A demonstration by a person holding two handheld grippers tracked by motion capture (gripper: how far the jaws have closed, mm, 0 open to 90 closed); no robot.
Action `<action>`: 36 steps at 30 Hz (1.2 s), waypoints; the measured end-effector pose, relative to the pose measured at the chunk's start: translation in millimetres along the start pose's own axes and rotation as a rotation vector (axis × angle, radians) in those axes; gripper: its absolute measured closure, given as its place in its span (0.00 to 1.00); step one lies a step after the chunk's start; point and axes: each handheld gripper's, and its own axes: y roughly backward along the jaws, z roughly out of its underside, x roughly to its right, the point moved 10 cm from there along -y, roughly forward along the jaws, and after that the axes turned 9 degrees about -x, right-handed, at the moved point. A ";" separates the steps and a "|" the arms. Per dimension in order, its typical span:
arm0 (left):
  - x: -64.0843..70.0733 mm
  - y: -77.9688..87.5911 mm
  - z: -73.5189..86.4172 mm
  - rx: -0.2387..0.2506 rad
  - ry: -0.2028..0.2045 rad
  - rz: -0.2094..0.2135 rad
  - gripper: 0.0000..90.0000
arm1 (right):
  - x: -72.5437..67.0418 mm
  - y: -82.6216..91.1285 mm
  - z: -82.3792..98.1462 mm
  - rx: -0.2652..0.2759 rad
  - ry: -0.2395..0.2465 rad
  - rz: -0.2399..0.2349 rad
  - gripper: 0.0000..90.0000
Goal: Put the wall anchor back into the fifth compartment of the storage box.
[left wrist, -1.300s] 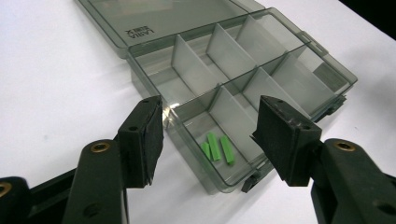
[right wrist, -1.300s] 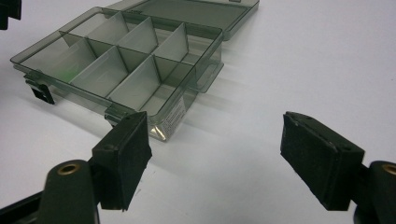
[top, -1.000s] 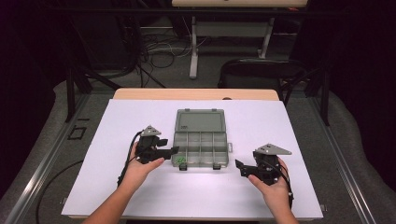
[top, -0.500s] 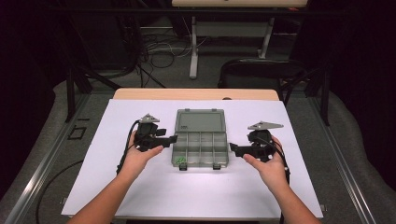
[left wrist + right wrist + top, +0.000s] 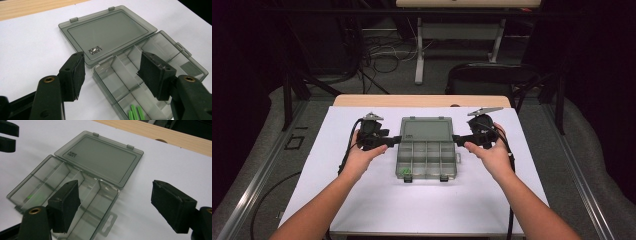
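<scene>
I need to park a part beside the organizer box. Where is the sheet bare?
Bare white sheet lies between the smoky clear plastic organizer box and the near table edge, also outside each forearm. Crowded: both box ends, where the left claw and right claw sit, and behind, where the open lid lies flat.

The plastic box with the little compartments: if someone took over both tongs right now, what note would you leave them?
Left tongs: open, empty, at the left edge of the compartment box.
Right tongs: open, empty, at its right edge.
Box: on the white sheet, mid-table; lid folded flat behind the tray.
Contents: a few green pieces in one near compartment; the other compartments look empty.
Done: box is open.
Left: probably shutting the lid or handling the box from both sides; nothing gripped yet.
</scene>
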 end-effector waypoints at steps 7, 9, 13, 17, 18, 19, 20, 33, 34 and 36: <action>-13.9 -9.8 -8.5 -0.010 0.012 -0.024 0.41 | 7.9 -23.5 -6.6 -0.036 -0.019 0.012 0.25; -16.3 -12.9 -11.4 -0.013 0.026 -0.027 0.42 | 9.0 -29.5 -8.6 -0.039 -0.025 0.011 0.25; -17.2 -18.2 -18.2 -0.024 0.040 -0.020 0.42 | 11.7 -39.7 -12.1 -0.058 -0.039 0.020 0.26; -16.8 -23.7 -24.9 -0.045 0.058 -0.017 0.42 | 13.2 -45.2 -21.4 -0.060 -0.050 0.007 0.27; -15.5 -25.4 -26.9 -0.049 0.071 -0.004 0.42 | 13.6 -46.5 -24.0 -0.056 -0.060 0.006 0.28; -15.3 -26.5 -27.9 -0.052 0.071 0.003 0.43 | 14.7 -48.8 -26.8 -0.060 -0.071 0.003 0.28; -14.5 -28.5 -28.9 -0.056 0.079 0.010 0.43 | 15.7 -50.2 -28.4 -0.064 -0.068 0.008 0.28; -28.3 -48.4 -42.9 -0.085 0.102 0.007 0.43 | 33.8 -83.4 -34.8 -0.092 -0.119 0.027 0.29; -29.1 -49.4 -43.8 -0.083 0.103 0.017 0.43 | 35.3 -85.2 -33.8 -0.099 -0.125 0.028 0.30; -32.3 -51.0 -45.7 -0.076 0.108 0.020 0.43 | 38.0 -89.4 -32.7 -0.104 -0.135 0.032 0.30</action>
